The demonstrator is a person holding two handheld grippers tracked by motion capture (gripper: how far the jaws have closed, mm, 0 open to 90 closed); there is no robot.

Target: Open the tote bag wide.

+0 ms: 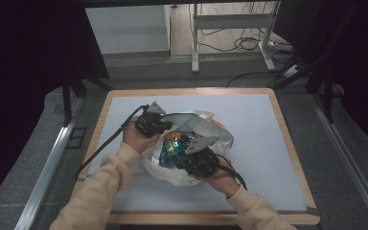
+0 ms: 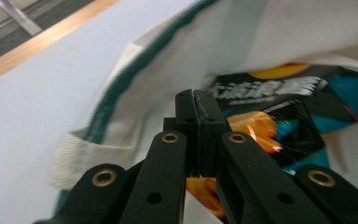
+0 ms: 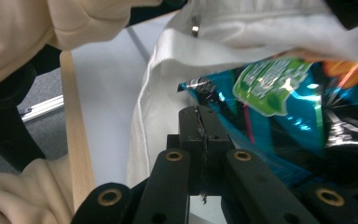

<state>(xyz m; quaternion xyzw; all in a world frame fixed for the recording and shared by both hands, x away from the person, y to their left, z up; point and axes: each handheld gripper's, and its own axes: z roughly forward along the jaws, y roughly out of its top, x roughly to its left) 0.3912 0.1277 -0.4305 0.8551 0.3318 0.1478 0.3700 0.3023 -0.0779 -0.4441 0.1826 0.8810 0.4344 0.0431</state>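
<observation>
A white cloth bag (image 1: 171, 175) with green trim lies open in the middle of the table. Inside it are shiny snack packets (image 1: 173, 146), teal, green and orange. My left gripper (image 1: 165, 125) sits at the bag's far-left rim; in the left gripper view it (image 2: 198, 100) is shut, its tips over a black and orange packet (image 2: 261, 123). My right gripper (image 1: 184, 154) reaches into the mouth from the near right; in the right gripper view it (image 3: 200, 115) is shut over a teal packet (image 3: 279, 121), beside the white rim (image 3: 151, 107). I see no cloth between either pair of jaws.
The bag rests on a pale mat (image 1: 254, 129) on a wood-edged table (image 1: 287, 139). Cream sleeves come in from the bottom, and black cables trail from both grippers. A metal frame (image 1: 195, 43) and floor cables stand beyond the far edge.
</observation>
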